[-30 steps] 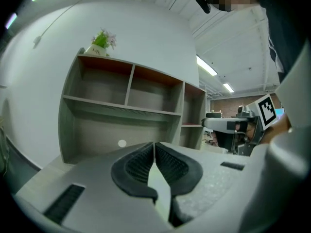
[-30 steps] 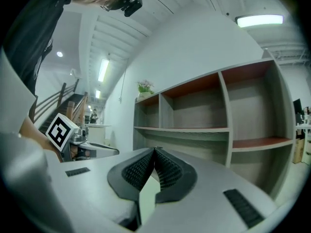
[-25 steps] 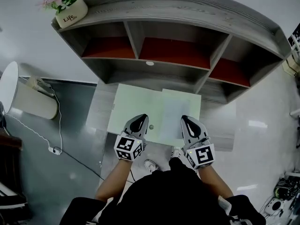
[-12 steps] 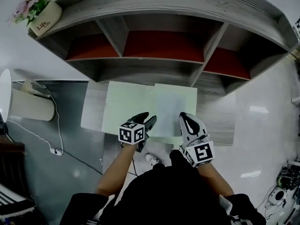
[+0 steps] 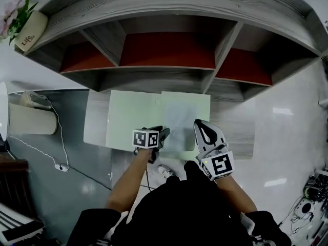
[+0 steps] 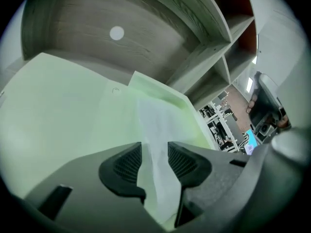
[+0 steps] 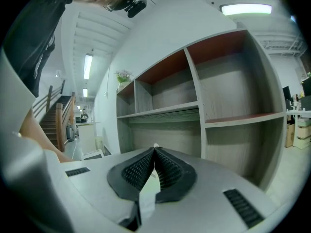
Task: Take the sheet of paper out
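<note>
An open pale green folder [image 5: 133,119] lies on the grey desk [image 5: 233,132]. A white sheet of paper [image 5: 179,119] rests on its right half. My left gripper [image 5: 161,134] tips down onto the sheet's near left edge. Its jaws have just opened wide and then closed a little. They stand open, with the sheet [image 6: 155,125] showing between the pads [image 6: 124,164] and nothing pinched. My right gripper [image 5: 200,126] stays level at the folder's near right corner. In the right gripper view this gripper [image 7: 154,152] is shut on a thin pale edge of the folder.
A grey shelf unit [image 5: 164,76] with red-backed compartments rises right behind the desk. A flower pot [image 5: 25,27] sits on its top left corner. A white cylinder [image 5: 28,119] and a cable [image 5: 59,142] lie on the floor at left.
My left gripper has tilted downward and sunk onto the folder, and its jaws have gone from shut to open. The right gripper has shifted only slightly.
</note>
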Demonstrator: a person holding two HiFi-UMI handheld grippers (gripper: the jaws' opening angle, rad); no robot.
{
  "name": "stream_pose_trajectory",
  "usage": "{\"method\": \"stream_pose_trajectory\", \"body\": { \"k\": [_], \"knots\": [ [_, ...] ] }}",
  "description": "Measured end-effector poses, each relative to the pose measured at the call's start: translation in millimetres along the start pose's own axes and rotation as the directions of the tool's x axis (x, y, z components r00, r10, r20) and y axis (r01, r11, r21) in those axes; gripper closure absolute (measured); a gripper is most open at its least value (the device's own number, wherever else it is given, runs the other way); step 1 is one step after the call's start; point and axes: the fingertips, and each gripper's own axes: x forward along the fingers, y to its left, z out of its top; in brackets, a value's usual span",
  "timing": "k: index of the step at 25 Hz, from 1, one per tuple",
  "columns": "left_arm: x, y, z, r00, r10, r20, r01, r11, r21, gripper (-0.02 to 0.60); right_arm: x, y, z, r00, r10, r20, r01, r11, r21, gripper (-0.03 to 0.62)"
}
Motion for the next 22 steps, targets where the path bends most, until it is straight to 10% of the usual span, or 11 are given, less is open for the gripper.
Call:
{"method": "stream_pose_trajectory", "body": {
  "k": [22],
  "knots": [
    [27.5, 7.9, -2.9, 0.992, 0.106, -0.061, -0.108, 0.994, -0.029, 0.523, -2.6, -32.8, -11.1, 0.999, -0.046, -0.015, 0.046, 0.999, 0.026, 0.572]
  ]
}}
